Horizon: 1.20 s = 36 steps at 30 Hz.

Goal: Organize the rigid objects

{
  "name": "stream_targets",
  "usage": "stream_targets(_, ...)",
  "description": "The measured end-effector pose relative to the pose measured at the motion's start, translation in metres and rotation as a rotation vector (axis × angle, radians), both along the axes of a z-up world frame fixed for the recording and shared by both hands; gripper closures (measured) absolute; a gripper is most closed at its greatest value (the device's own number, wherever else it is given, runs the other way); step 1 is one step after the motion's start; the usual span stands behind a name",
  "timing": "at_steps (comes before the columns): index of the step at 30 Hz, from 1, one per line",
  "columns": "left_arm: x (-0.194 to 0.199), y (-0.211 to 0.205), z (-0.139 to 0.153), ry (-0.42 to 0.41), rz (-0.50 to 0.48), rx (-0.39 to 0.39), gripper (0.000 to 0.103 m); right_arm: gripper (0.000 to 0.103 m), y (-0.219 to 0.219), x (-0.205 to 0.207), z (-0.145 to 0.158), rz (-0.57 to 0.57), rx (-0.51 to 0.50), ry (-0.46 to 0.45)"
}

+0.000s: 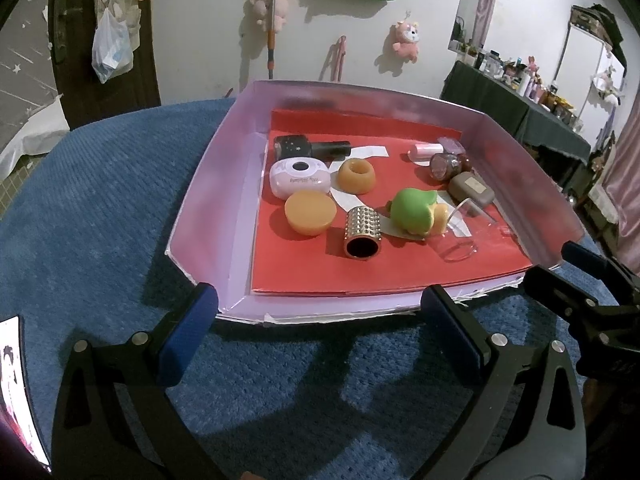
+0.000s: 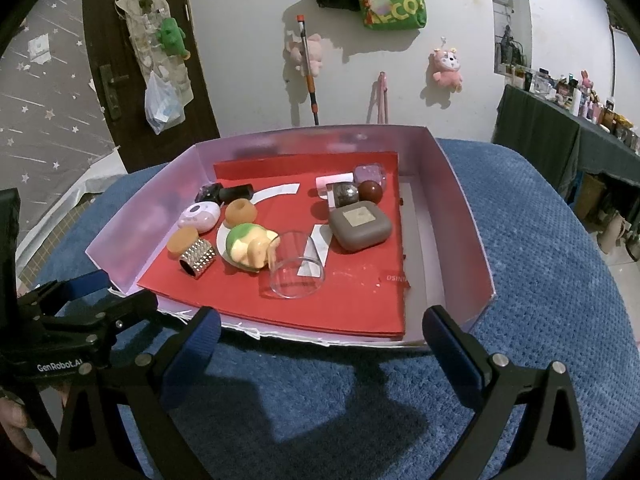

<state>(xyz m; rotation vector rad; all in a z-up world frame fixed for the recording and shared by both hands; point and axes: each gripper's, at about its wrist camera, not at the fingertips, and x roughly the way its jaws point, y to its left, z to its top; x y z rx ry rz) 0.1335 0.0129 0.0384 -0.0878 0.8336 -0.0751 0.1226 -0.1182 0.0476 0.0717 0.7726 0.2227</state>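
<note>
We hold the left gripper [image 1: 316, 320] and right gripper [image 2: 320, 334] w/ fingers spread wide, both empty, over blue cloth [image 2: 540, 264] at the tray's [image 2: 468, 216] 6 o'clock edge. Inside on red liner: studded cylinder [image 1: 362, 232] at 7 o'clock of green toy [image 1: 414, 210], clear cup [image 2: 296, 266] at its 4 o'clock, grey case [image 2: 360, 227] toward 2 o'clock.

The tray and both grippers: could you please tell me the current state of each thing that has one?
Left gripper: open, empty, in front of the tray.
Right gripper: open, empty, in front of the tray.
Clear glass cup: lying on its side, empty.
Studded metal tube: lying on its side, open end facing the camera.
Black bottle: lying down, capped.
Brown case: closed, flat.
Purple tray: open-topped, on the blue cloth.
</note>
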Motion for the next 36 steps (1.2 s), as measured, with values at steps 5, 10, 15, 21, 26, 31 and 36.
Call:
stream_targets(5, -0.007, 0.001, 0.007, -0.012, 0.002, -0.004, 0.0, 0.0, -0.001, -0.006, 0.008, 0.008, -0.001, -0.01)
stream_targets(10, -0.018, 0.001, 0.012, -0.023, 0.001, -0.001, 0.0, 0.0, -0.005, -0.016, 0.012, 0.015, 0.015, -0.007)
stream_targets(15, -0.027, 0.002, 0.012, -0.018, -0.003, -0.011, 0.0, 0.0, -0.008, -0.025, 0.013, 0.016, 0.015, 0.001)
stream_targets(21, -0.035, 0.0, 0.003, 0.011, -0.012, -0.011, 0.0, 0.0, -0.01, -0.03, 0.006, 0.015, 0.011, 0.029)
stream_targets(26, -0.034, -0.001, -0.008, 0.044, -0.01, -0.005, 0.0, 0.0, -0.011, -0.03, -0.008, 0.015, 0.0, 0.071)
stream_targets(31, -0.033, -0.002, -0.016, 0.069, -0.004, 0.0, 0.0, 0.0, -0.013, -0.03, -0.018, 0.011, -0.015, 0.097)
stream_targets(36, -0.031, 0.0, -0.023, 0.09, 0.004, -0.002, 0.0, 0.0, -0.014, -0.028, -0.025, 0.0, -0.02, 0.116)
